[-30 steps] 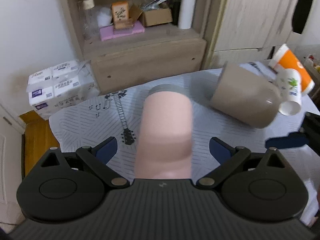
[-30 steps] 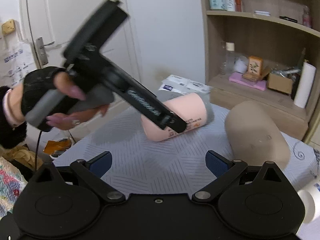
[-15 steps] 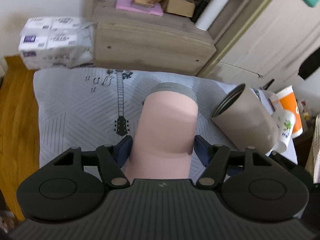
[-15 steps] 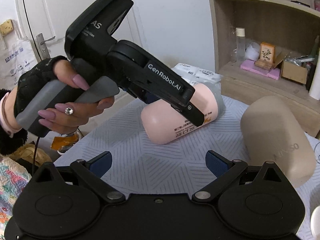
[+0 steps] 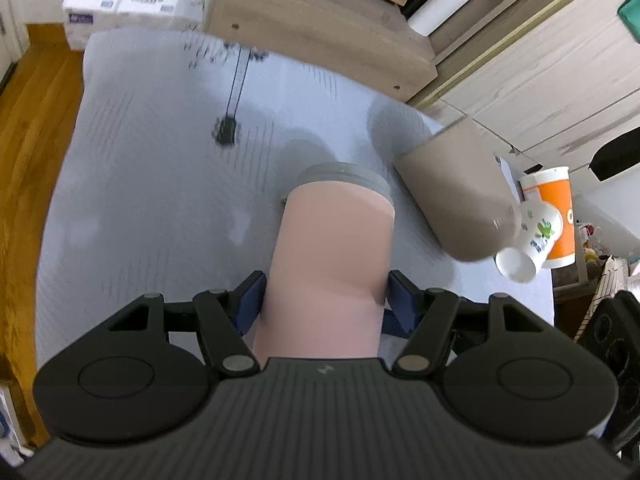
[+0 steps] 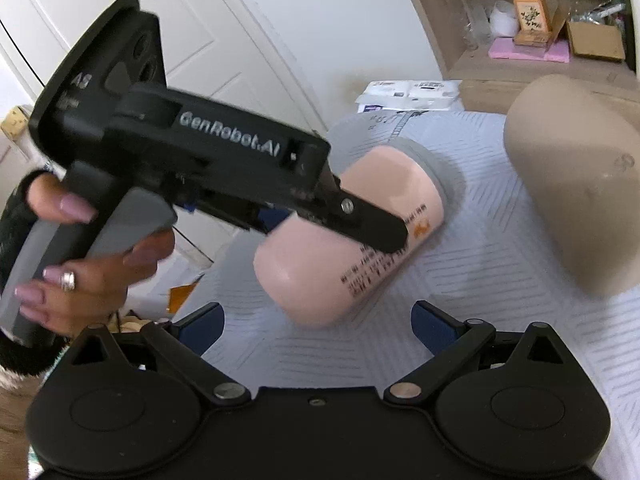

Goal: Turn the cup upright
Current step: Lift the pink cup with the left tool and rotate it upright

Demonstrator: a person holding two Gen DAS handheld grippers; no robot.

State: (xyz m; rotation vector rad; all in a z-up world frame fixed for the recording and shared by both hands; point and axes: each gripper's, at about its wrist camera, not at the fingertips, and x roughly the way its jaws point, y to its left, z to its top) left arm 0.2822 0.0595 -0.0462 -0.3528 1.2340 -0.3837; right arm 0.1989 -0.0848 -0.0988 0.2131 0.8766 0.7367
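A pink cup point(image 5: 332, 248) with a grey rim band lies tilted over the grey patterned tablecloth point(image 5: 152, 184). My left gripper point(image 5: 325, 307) is shut on the pink cup near its base, blue pads on both sides. In the right wrist view the pink cup point(image 6: 320, 276) has its base raised off the cloth and its rim end down, with the left gripper point(image 6: 352, 220) clamped across it. My right gripper point(image 6: 318, 326) is open and empty, just short of the cup's base.
A beige tumbler point(image 5: 456, 196) lies on its side right of the pink cup; it also shows in the right wrist view point(image 6: 576, 204). A small white paper cup point(image 5: 528, 240) and an orange cup point(image 5: 556, 216) sit at the table's right edge. A wooden shelf unit point(image 5: 320, 12) stands behind.
My left gripper closed on the pink cup and has lifted its base end, tilting it rim-down. The right gripper stayed open and drew a little closer.
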